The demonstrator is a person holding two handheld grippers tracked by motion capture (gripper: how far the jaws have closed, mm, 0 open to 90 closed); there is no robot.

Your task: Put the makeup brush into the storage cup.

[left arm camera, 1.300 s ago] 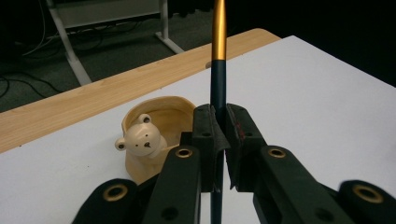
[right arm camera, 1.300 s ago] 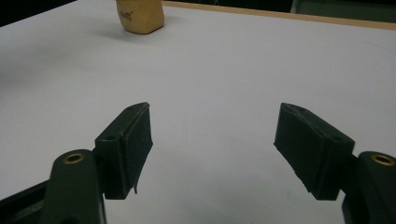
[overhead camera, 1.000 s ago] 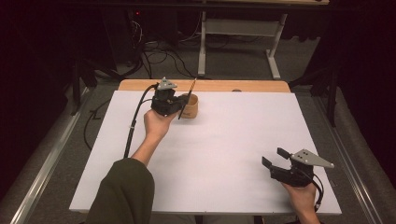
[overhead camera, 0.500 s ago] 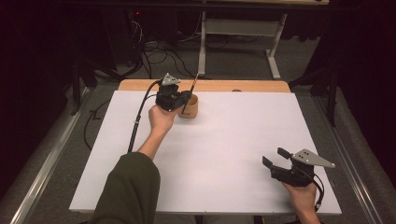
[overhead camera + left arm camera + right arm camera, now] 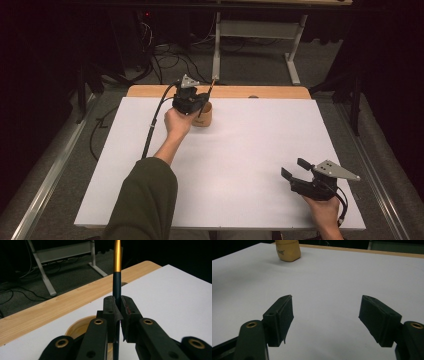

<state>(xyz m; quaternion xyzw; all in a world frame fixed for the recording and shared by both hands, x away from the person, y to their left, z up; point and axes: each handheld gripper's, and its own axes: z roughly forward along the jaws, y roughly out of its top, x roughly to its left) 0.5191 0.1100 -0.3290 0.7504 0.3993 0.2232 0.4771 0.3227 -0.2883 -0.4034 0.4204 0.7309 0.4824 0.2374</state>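
Note:
A small tan wooden cup stands near the far edge of the white table, and shows in the right gripper view as the cup at the top left. My left gripper hovers just over it, shut on a thin pen with a dark barrel and an orange-gold upper end. The pen leans up and away over the cup, whose rim lies below the jaws. My right gripper rests low near the table's front right, open with nothing between its fingers.
The white board covers a wooden table whose bare strip shows along the far edge. Beyond it are a white metal frame and cables on a dark floor. A black cable trails from the left gripper.
My left gripper with the pen has shifted slightly right and closer over the cup. The right gripper has stayed still.

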